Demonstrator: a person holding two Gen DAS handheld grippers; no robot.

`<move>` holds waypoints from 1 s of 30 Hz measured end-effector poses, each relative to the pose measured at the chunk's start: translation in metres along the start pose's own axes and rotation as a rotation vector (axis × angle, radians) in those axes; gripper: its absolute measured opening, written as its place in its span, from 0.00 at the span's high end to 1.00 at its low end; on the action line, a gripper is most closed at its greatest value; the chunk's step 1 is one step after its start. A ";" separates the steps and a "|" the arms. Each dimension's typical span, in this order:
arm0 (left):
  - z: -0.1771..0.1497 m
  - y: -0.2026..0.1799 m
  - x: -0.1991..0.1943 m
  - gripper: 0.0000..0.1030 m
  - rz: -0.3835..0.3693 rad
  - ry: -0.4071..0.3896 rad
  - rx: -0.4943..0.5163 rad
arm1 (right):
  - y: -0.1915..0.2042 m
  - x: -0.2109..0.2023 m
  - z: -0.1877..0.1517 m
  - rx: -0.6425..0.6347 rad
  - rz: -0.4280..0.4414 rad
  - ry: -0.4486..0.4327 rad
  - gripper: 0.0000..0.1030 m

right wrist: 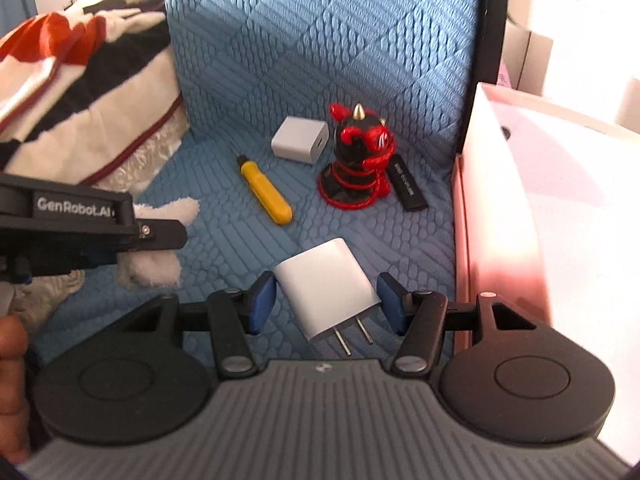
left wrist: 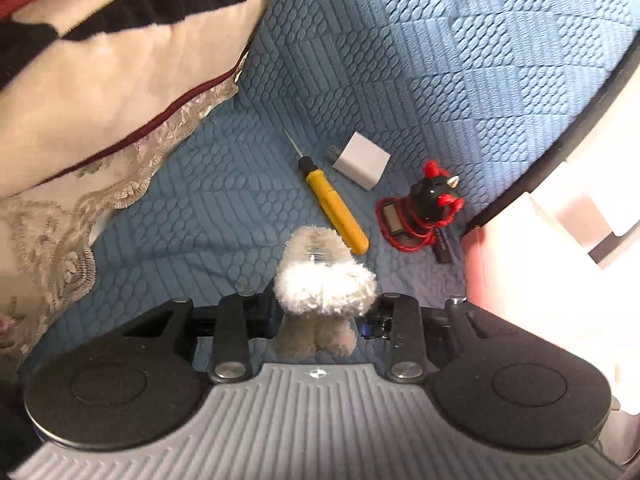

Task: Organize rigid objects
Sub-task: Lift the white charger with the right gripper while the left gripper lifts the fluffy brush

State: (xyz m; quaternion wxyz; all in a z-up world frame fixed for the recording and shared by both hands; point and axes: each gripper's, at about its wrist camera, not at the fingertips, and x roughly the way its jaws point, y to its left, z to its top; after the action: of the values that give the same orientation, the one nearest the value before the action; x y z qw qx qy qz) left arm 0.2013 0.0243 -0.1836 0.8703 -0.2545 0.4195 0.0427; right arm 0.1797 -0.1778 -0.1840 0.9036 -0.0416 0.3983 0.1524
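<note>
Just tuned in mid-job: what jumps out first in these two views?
Each gripper holds something: the left gripper clamps a fluffy plush toy, the right gripper a white plug adapter. Behind them on the blue quilted cover stands a red-and-black figurine, between a yellow screwdriver and a black stick.

Both tongs [left wrist: 324, 312] [right wrist: 326, 300] gripping, angled down

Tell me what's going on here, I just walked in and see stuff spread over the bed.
A person is sorting small items on a blue quilted bedspread with tongs in each hand. The left tongs are shut on a fluffy grey-white plush toy. The right tongs hold a white wall charger, prongs toward the camera. A yellow-handled screwdriver, a second white charger cube, a black-and-red horned figurine and a black stick lie on the bedspread, beside a pink-and-white box.
</note>
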 end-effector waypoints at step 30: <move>0.002 -0.068 -0.088 0.62 -0.147 -0.128 0.124 | -0.036 -0.108 0.041 0.031 -0.002 -0.144 0.43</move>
State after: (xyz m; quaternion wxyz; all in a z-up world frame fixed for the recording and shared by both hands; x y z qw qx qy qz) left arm 0.1660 -0.0211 -0.0888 0.9102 -0.2273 0.3448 -0.0311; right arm 0.1508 -0.2297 -0.0784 0.9306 -0.0171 0.3343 0.1479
